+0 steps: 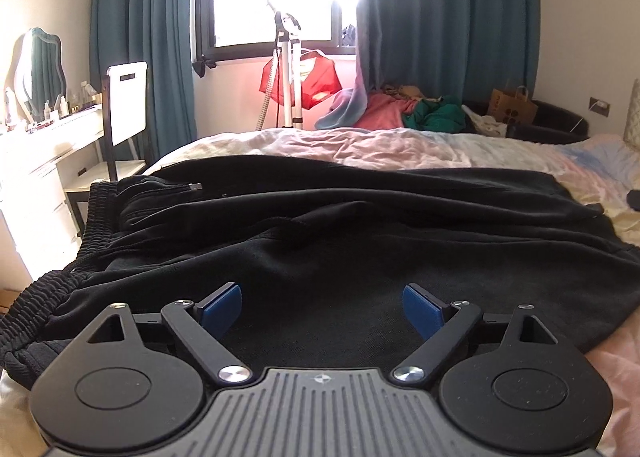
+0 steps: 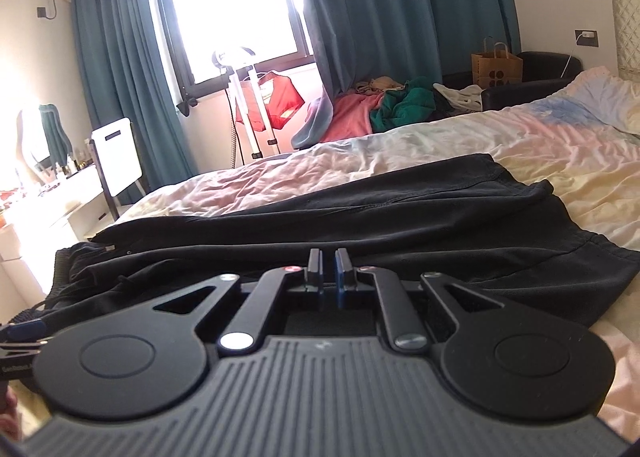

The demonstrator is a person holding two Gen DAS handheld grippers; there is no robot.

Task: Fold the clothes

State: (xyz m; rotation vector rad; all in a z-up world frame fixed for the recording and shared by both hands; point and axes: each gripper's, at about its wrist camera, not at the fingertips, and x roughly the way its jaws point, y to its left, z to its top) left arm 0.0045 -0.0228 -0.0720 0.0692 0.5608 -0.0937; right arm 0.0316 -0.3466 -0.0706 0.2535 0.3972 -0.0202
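Black pants [image 1: 320,225] lie spread flat across the bed, with the elastic waistband [image 1: 92,217] at the left and the leg hems toward the right. My left gripper [image 1: 322,307] hovers low over the near edge of the cloth, open wide, with nothing between its blue pads [image 1: 222,307]. In the right wrist view the same pants [image 2: 400,217] stretch across the bed. My right gripper [image 2: 329,271] sits just above their near part, its fingers [image 2: 315,269] nearly together and no cloth showing between them.
The bed [image 1: 400,145] has a rumpled pastel sheet with bare room beyond the pants. Behind it are a pile of clothes [image 1: 384,109], a paper bag [image 1: 514,105], a black armchair [image 1: 556,127] and a steamer stand [image 1: 288,69]. A white dresser [image 1: 44,145] and chair [image 1: 124,109] stand at left.
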